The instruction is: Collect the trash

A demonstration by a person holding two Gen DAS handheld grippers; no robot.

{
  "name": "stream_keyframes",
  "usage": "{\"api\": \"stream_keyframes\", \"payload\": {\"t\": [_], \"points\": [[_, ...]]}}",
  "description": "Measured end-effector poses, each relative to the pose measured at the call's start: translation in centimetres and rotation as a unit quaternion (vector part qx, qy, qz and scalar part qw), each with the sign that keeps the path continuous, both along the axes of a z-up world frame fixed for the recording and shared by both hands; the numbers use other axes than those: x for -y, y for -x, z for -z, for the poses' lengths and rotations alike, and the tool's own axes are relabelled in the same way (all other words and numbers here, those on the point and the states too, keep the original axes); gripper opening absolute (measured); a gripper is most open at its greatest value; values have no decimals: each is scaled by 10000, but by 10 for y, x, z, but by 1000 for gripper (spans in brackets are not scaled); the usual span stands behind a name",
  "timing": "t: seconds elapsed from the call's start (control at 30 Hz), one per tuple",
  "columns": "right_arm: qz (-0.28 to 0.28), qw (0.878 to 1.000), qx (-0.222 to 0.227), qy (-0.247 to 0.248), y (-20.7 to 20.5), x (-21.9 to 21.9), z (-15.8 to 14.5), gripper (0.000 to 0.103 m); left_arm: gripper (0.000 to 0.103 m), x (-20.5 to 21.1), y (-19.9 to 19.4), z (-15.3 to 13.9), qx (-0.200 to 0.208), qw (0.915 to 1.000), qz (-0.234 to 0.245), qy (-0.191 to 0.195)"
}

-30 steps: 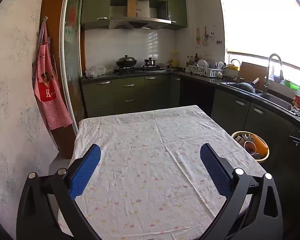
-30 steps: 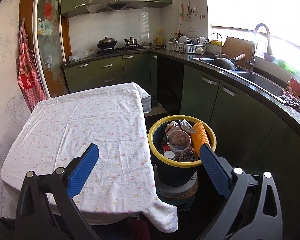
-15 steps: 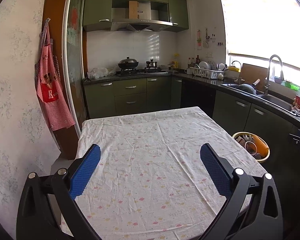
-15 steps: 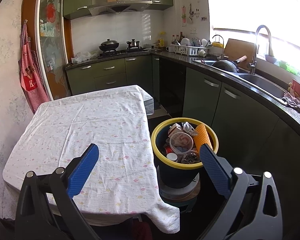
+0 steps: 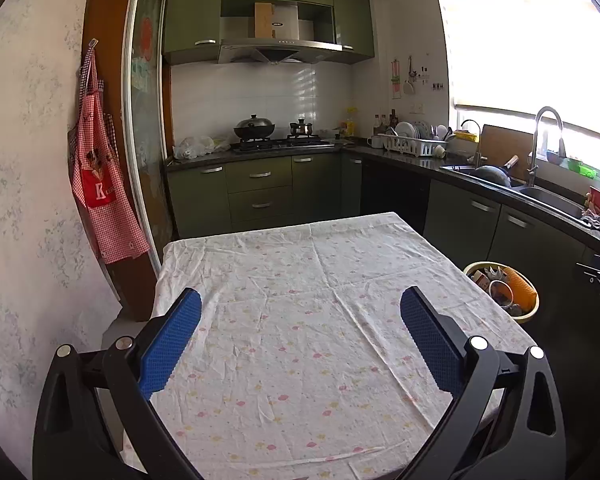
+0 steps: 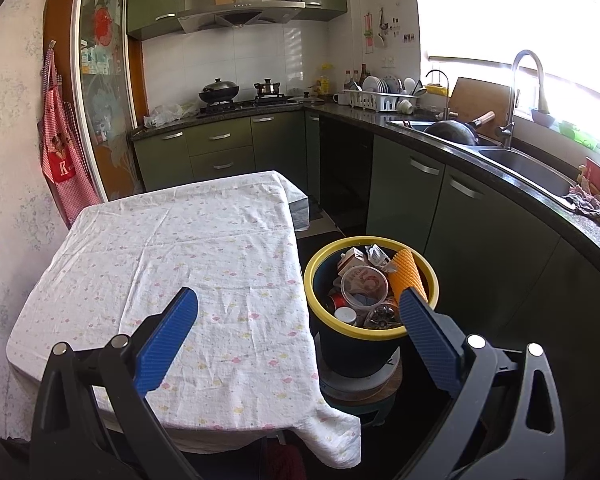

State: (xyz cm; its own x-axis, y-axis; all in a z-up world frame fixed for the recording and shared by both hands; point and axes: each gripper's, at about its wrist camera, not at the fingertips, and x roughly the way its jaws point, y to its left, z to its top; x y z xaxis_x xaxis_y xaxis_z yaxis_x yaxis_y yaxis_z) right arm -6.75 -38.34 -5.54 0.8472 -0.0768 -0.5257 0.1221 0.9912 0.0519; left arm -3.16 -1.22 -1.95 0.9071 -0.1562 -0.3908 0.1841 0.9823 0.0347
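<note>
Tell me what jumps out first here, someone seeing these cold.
The yellow-rimmed trash bin, crammed with an orange ridged piece, a clear plastic lid and packaging, stands on the floor right of the table. The floral tablecloth covers the whole table with nothing on it. Both the left gripper and right gripper are open and empty, blue fingers spread wide.

Both cameras have been drawn back and tilted up slightly, so that the table (image 5: 300, 320) is seen lower and farther off and the trash bin (image 6: 370, 330) is shifted right in the right wrist view.
</note>
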Motion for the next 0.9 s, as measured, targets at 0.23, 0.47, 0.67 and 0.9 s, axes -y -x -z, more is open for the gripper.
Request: {"api": "stream_keyframes", "payload": {"t": [0.23,0.47,0.67,0.9], "points": [[-1,10000,7,-7,0,0,-1,96,98,0,-1,0,-7,10000,16,-10],[-1,10000,-3,-4,-1,0,-1,96,98,1,0,0,-15,10000,22,-23],[-1,10000,-5,-7,-1,0,-1,96,98,1,-1,1,-29,10000,30,-33],[-1,10000,-1,-11,-1,0,-1,96,98,3,-2,2,-44,10000,52,-39]]}}
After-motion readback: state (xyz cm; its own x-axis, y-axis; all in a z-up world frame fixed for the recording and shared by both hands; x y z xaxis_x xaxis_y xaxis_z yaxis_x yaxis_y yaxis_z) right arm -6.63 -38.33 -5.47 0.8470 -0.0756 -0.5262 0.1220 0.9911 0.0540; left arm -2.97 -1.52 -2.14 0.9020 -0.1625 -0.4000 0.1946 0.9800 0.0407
